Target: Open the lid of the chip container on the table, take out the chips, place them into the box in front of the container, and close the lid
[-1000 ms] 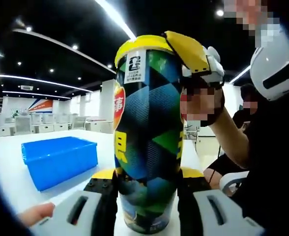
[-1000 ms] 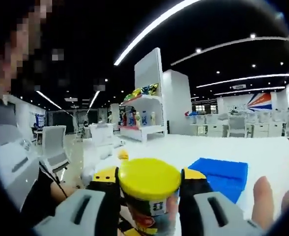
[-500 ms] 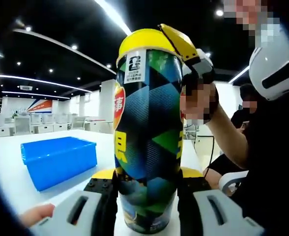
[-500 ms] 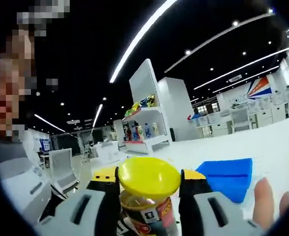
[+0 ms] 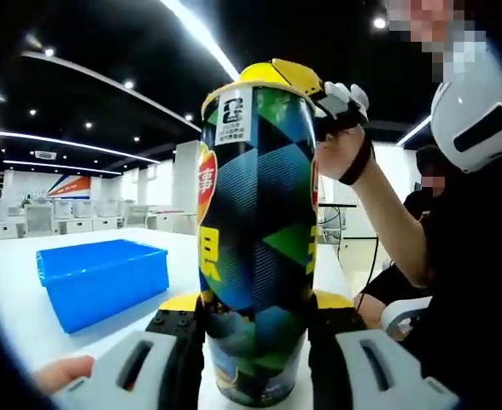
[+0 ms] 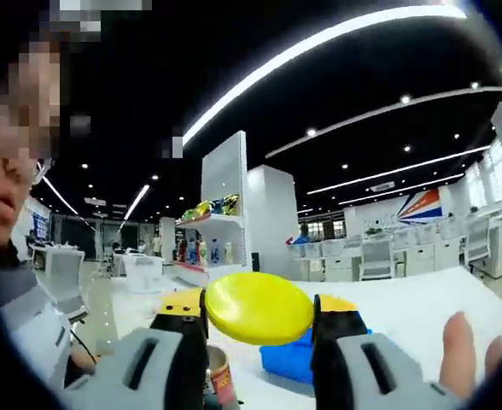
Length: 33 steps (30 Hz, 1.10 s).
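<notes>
A tall chip container (image 5: 255,231) with a blue, green and yellow pattern stands upright on the white table, and my left gripper (image 5: 255,342) is shut on its lower body. Above the can's rim, my right gripper (image 5: 323,85) comes in from the right, holding the yellow lid (image 5: 277,73). In the right gripper view, my right gripper (image 6: 259,320) is shut on the yellow lid (image 6: 258,307), tilted and lifted clear of the can's open top (image 6: 217,380), which shows below. The blue box (image 5: 102,278) sits on the table to the left of the can.
The white table (image 5: 12,299) stretches left and back. The blue box (image 6: 289,359) lies just behind the lid in the right gripper view. A person's forearm (image 5: 379,213) and body fill the right side. A fingertip (image 5: 59,374) shows bottom left. Shelves and desks stand far behind.
The right gripper has lifted the yellow lid up off the can's rim, and its view has tilted upward. The left gripper and the can have stayed put.
</notes>
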Tool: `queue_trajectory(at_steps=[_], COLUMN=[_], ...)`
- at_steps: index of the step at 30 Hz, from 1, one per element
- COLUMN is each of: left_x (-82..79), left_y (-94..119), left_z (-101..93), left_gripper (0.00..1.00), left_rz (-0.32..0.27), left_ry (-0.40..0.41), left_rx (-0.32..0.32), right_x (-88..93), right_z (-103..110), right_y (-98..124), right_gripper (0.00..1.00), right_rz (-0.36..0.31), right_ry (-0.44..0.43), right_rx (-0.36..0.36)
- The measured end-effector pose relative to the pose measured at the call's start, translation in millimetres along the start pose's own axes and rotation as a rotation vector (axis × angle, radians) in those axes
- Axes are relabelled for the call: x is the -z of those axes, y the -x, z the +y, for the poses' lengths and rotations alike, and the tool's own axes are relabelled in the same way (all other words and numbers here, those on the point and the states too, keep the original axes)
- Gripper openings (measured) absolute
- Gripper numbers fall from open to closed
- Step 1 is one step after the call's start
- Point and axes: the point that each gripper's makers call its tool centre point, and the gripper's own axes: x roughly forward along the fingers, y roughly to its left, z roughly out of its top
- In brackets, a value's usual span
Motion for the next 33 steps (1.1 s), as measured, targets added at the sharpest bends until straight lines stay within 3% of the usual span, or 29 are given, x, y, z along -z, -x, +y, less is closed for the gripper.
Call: queue_trajectory(at_steps=[4, 9, 16, 20, 24, 33], left_x=[-0.1, 0.0, 0.3, 0.6, 1.0, 1.7], left_y=[0.0, 0.0, 0.2, 0.4, 0.4, 0.4], left_z=[-0.1, -0.1, 0.3, 0.7, 1.3, 2.0], left_gripper=[0.47, 0.47, 0.47, 0.47, 0.47, 0.47], left_rz=[-0.001, -0.004, -0.01, -0.013, -0.015, -0.022], left_ry=[-0.001, 0.0, 0.003, 0.006, 0.008, 0.011], left_rx=[0.001, 0.0, -0.001, 0.0, 0.0, -0.002], right_x=[5.1, 27.7, 99.7, 157.4, 197.9, 228.6], right_z=[-26.3, -59.2, -119.6, -135.6, -154.5, -170.2], right_y=[8.7, 19.7, 42.7, 55.7, 70.1, 74.8], right_gripper=[0.41, 0.41, 0.42, 0.42, 0.42, 0.43], right_rz=[0.02, 0.056, 0.173, 0.254, 0.334, 0.368], right_ry=[0.06, 0.076, 0.103, 0.007, 0.036, 0.05], right_rx=[0.102, 0.206, 0.378, 0.417, 0.498, 0.528])
